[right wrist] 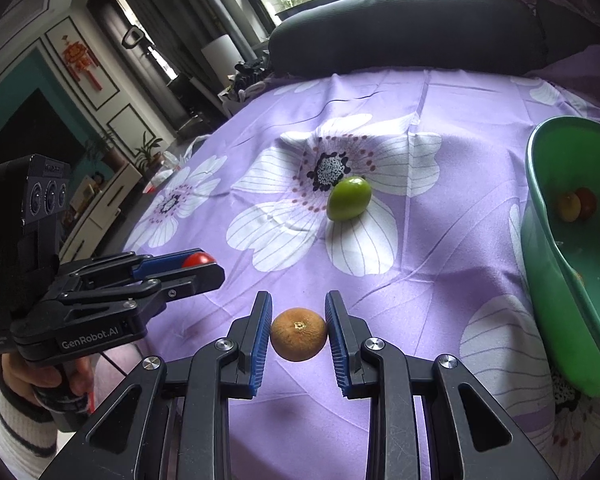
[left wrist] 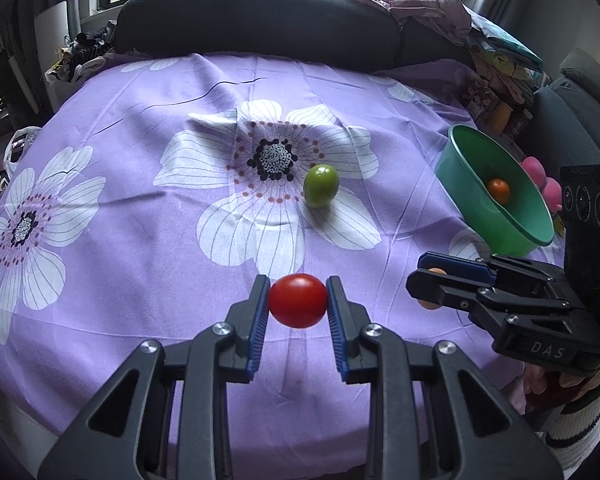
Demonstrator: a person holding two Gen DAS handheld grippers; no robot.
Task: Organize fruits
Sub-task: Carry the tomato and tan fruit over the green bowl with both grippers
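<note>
My left gripper point(left wrist: 298, 300) is shut on a red tomato point(left wrist: 298, 300) and holds it above the purple flowered cloth point(left wrist: 140, 272). My right gripper point(right wrist: 298, 334) is shut on a small brownish orange point(right wrist: 298, 334), also off the cloth. A green fruit point(left wrist: 321, 186) lies on the white flower in the middle; it also shows in the right wrist view point(right wrist: 348, 199). A green bowl point(left wrist: 476, 152) at the right holds a small orange fruit point(left wrist: 499, 191); the right wrist view shows the bowl point(right wrist: 560, 272) with two small fruits point(right wrist: 576, 206) inside.
A dark cushion point(left wrist: 260, 16) lies along the table's far edge. Piled clothes point(left wrist: 432, 4) and pink items point(left wrist: 542, 180) sit at the far right behind the bowl. Each gripper shows in the other's view, the right one point(left wrist: 432, 280) near the bowl, the left one point(right wrist: 204, 268) at the left.
</note>
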